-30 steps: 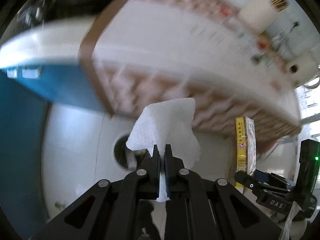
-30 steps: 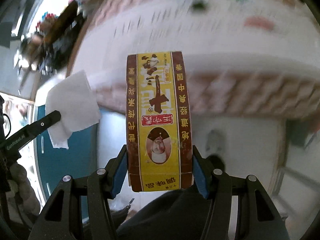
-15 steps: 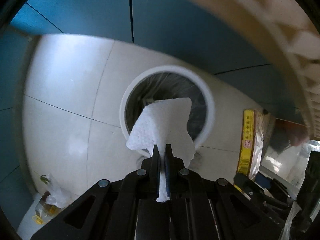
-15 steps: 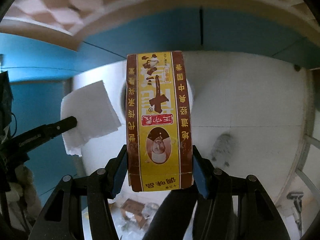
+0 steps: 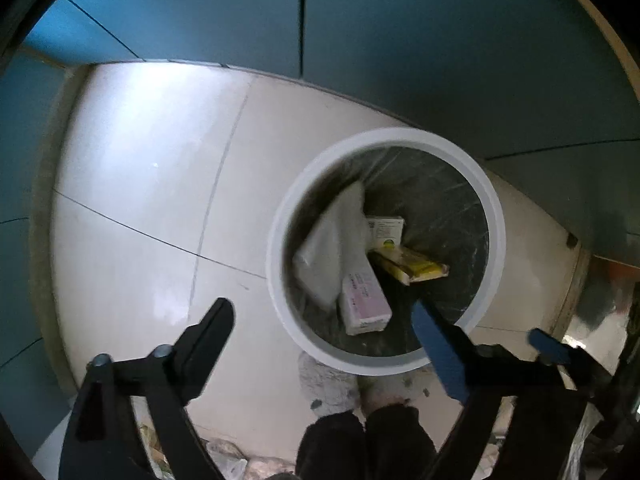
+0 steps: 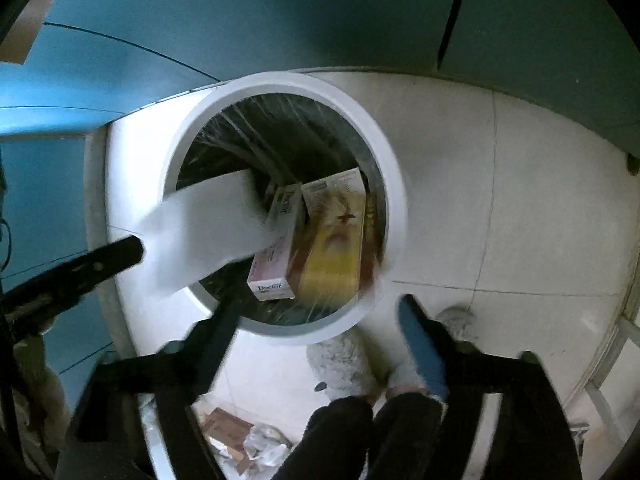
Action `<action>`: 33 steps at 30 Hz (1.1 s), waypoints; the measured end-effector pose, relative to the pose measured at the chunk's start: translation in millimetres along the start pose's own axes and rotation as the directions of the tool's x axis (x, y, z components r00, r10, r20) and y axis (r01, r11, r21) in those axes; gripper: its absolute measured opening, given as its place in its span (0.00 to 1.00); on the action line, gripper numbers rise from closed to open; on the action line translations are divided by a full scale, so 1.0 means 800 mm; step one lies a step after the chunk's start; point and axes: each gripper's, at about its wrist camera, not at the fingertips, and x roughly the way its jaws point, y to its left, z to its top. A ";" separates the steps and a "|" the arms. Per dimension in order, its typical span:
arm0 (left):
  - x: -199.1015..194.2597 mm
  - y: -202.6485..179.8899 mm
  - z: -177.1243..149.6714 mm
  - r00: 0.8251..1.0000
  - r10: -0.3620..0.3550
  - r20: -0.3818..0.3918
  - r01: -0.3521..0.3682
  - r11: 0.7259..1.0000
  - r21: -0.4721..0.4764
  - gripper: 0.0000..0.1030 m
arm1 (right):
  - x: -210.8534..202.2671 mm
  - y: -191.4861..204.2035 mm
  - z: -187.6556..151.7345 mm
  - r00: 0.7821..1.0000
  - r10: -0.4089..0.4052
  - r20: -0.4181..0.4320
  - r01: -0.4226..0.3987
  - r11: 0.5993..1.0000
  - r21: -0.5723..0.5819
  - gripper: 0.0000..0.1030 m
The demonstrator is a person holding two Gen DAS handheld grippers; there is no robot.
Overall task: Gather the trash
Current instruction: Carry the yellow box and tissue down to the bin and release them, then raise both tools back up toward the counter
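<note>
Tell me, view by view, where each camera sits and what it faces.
Left wrist: on the left gripper, looking down into the white bin; its open fingers and the person's legs show.
Right wrist: on the right gripper, facing down at the same bin; open fingers, legs and the left gripper show.
Shared: bin, pink box, yellow box, white tissue, tiled floor.

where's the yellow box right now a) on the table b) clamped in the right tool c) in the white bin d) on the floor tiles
c: the yellow box lies inside the bin beside a pink box, and the right tool is open with nothing in it.
</note>
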 end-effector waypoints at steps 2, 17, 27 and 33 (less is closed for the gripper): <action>-0.017 -0.001 -0.004 0.999 0.029 0.037 -0.029 1.000 0.000 0.98 | -0.010 0.003 -0.003 1.000 -0.026 0.016 0.026 1.000 -0.006 0.96; -0.233 -0.003 -0.088 0.978 0.071 0.195 -0.069 0.998 -0.015 0.98 | -0.214 0.043 -0.068 0.967 -0.154 0.203 0.170 0.983 -0.063 1.00; -0.410 -0.035 -0.148 0.966 0.051 0.253 -0.066 0.996 0.052 0.98 | -0.416 0.085 -0.143 0.951 -0.130 0.281 0.159 0.984 -0.080 1.00; -0.499 -0.046 -0.186 0.954 0.025 0.300 -0.045 0.997 0.062 0.98 | -0.528 0.106 -0.193 0.943 -0.093 0.320 0.127 0.988 -0.086 1.00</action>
